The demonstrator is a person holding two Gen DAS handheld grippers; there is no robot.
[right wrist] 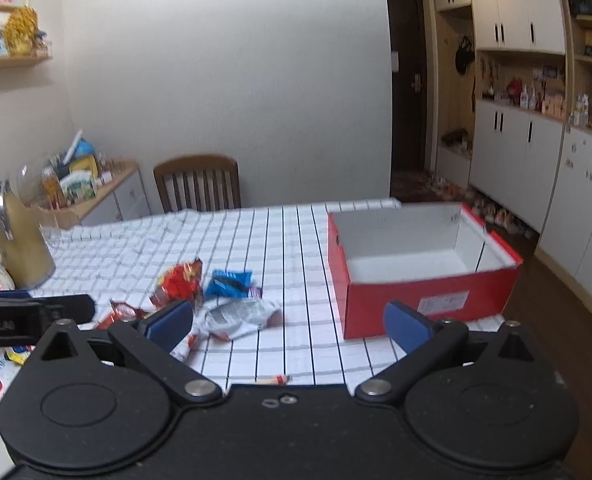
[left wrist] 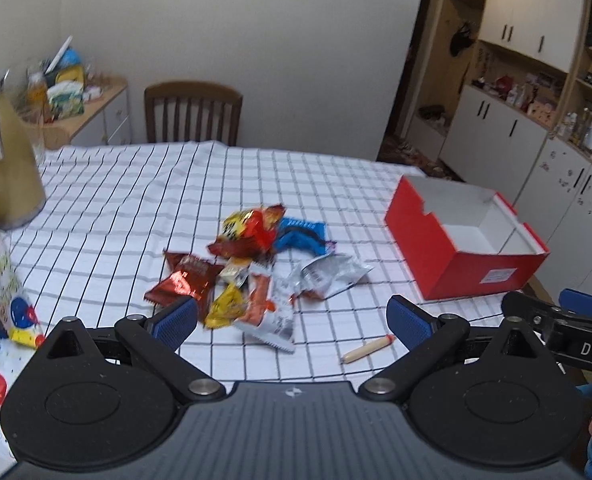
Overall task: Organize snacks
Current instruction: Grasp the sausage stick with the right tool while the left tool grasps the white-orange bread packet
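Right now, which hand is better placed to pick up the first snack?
Probably left: its open tool points at the snack pile. The right tool, also open, faces the empty red box.

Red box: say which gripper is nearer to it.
Right. The right gripper hangs open just in front of the red box; the left gripper is open over the snack pile, further left.
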